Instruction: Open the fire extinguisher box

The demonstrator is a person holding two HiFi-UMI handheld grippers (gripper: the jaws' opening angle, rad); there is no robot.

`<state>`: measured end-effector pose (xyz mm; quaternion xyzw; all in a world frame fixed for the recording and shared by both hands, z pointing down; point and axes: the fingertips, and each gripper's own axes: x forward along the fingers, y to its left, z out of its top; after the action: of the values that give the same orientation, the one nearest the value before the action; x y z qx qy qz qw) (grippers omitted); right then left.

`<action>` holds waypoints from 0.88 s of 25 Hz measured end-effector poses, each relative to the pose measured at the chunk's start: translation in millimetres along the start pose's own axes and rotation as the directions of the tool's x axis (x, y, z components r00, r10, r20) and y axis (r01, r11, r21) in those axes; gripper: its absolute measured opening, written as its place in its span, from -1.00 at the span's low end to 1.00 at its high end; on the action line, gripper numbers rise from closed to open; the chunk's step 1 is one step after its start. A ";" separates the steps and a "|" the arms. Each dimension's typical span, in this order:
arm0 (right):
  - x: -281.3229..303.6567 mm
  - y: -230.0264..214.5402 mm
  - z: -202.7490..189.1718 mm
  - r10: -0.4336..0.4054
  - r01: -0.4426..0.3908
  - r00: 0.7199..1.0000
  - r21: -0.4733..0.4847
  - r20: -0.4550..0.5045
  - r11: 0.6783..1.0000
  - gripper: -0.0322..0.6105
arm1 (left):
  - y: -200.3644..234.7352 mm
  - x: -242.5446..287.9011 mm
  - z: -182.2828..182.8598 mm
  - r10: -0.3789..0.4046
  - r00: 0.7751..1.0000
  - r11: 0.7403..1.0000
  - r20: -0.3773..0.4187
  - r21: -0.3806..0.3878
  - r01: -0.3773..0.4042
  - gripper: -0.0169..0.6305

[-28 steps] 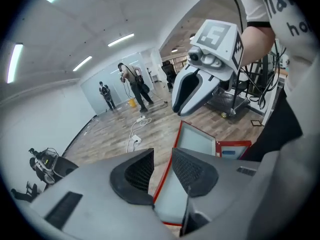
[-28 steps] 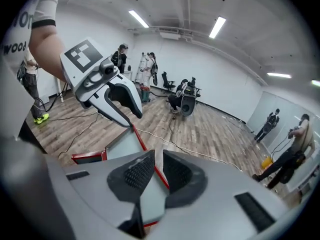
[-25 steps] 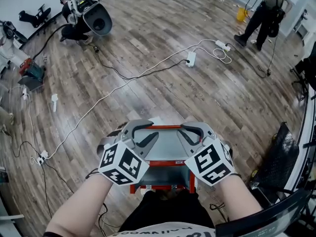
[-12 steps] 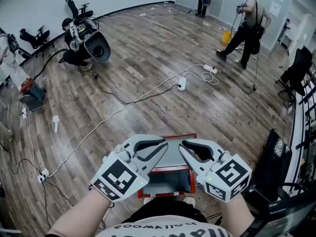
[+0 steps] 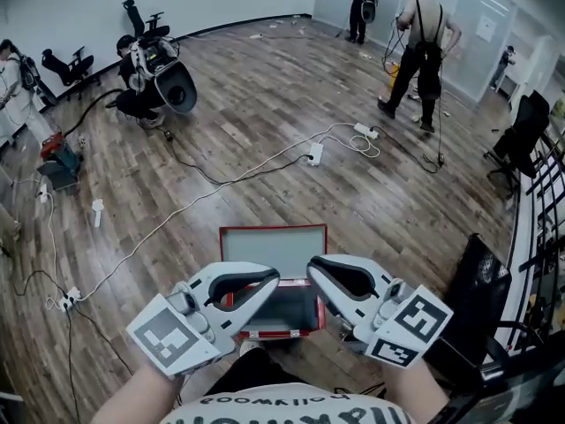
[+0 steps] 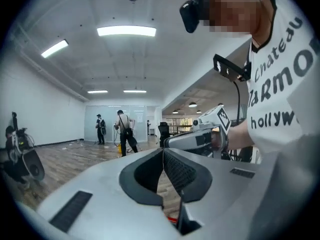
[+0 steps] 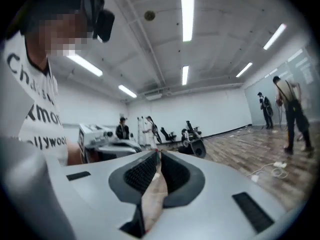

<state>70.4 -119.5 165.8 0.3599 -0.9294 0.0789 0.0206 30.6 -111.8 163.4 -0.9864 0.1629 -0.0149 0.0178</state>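
Note:
The red fire extinguisher box (image 5: 273, 230) lies on the wooden floor just ahead of my feet. A grey panel in a red frame shows on its far half, a darker part nearer me. Both grippers hover above its near half, tips pointing at each other. My left gripper (image 5: 270, 284) is shut with nothing in it; its fingertips (image 6: 162, 149) meet. My right gripper (image 5: 314, 272) is closing, and a thin gap remains between its fingertips (image 7: 157, 154) with nothing in it. Neither touches the box. The grippers hide the middle of the box.
White and black cables (image 5: 221, 186) and a power strip (image 5: 313, 155) run across the floor beyond the box. A black machine (image 5: 163, 60) stands far left. A person (image 5: 424, 29) works at the back right. A black chair (image 5: 481, 294) is close on my right.
Both grippers have lifted off the box top and drawn nearer to me. The left jaws have closed and the right jaws have narrowed. The head view has tilted up, showing more of the room.

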 end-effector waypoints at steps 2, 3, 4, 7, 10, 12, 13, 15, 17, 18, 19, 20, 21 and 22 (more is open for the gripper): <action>-24.2 16.9 10.0 0.067 -0.082 0.990 0.114 0.128 0.990 -0.79 | -16.4 -7.6 -1.4 0.031 0.999 0.998 0.017 -0.057 -0.030 -0.92; -35.8 23.4 11.3 0.084 -0.108 0.983 0.145 0.165 0.984 -0.79 | -25.6 -9.3 -2.4 0.045 0.999 0.996 0.017 -0.073 -0.044 -0.92; -45.6 29.0 9.6 0.094 -0.122 0.980 0.156 0.178 0.980 -0.79 | -35.4 -9.6 -3.4 0.055 0.998 0.995 0.013 -0.080 -0.054 -0.92; -60.5 47.7 -3.4 0.130 -0.147 0.983 0.129 0.127 0.981 -0.79 | -67.7 -4.9 -3.9 0.043 0.998 0.997 -0.041 -0.059 -0.045 -0.92; -64.3 70.6 -13.2 0.162 -0.168 0.984 0.083 0.067 0.982 -0.79 | -93.3 -3.9 0.6 0.025 0.996 0.999 -0.091 -0.017 -0.027 -0.92; -65.5 84.1 -17.7 0.169 -0.170 0.985 0.035 0.026 0.985 -0.79 | -103.8 -6.8 4.7 0.014 0.995 1.000 -0.098 -0.007 -0.015 -0.92; -65.6 88.6 -19.7 0.166 -0.166 0.986 0.010 0.005 0.986 -0.79 | -106.3 -8.8 5.8 0.012 0.995 1.000 -0.101 -0.008 -0.013 -0.92; -64.6 93.3 -23.1 0.149 -0.149 0.989 -0.023 -0.027 0.989 -0.79 | -106.5 -14.3 6.6 0.017 0.995 1.000 -0.098 -0.014 -0.019 -0.92; -64.7 95.2 -27.9 0.124 -0.126 0.991 -0.025 -0.050 0.992 -0.79 | -103.0 -23.3 3.7 0.027 0.995 0.999 -0.091 -0.038 -0.031 -0.92; -65.5 95.3 -31.3 0.111 -0.113 0.992 -0.022 -0.062 0.993 -0.79 | -99.9 -28.6 1.1 0.037 0.995 0.998 -0.088 -0.054 -0.042 -0.92; -66.2 94.1 -34.7 0.098 -0.099 0.993 -0.019 -0.073 0.995 -0.79 | -95.8 -33.6 -0.9 0.050 0.995 0.996 -0.084 -0.069 -0.056 -0.92; -66.5 92.1 -37.7 0.082 -0.084 0.993 -0.016 -0.082 0.996 -0.79 | -91.4 -38.1 -2.1 0.062 0.995 0.994 -0.080 -0.081 -0.069 -0.92; -66.5 90.1 -40.7 0.066 -0.067 0.994 -0.014 -0.091 0.998 -0.79 | -87.8 -42.1 -3.2 0.072 0.994 0.993 -0.077 -0.091 -0.079 -0.92; -66.7 88.6 -43.8 0.048 -0.049 0.994 -0.013 -0.099 0.999 -0.79 | -85.5 -45.9 -4.7 0.079 0.994 0.991 -0.074 -0.099 -0.086 -0.92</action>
<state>59.4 -3.4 191.1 0.3327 -0.9363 0.0901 0.0675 14.5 -16.3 170.4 -0.9772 0.2048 -0.0402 -0.0379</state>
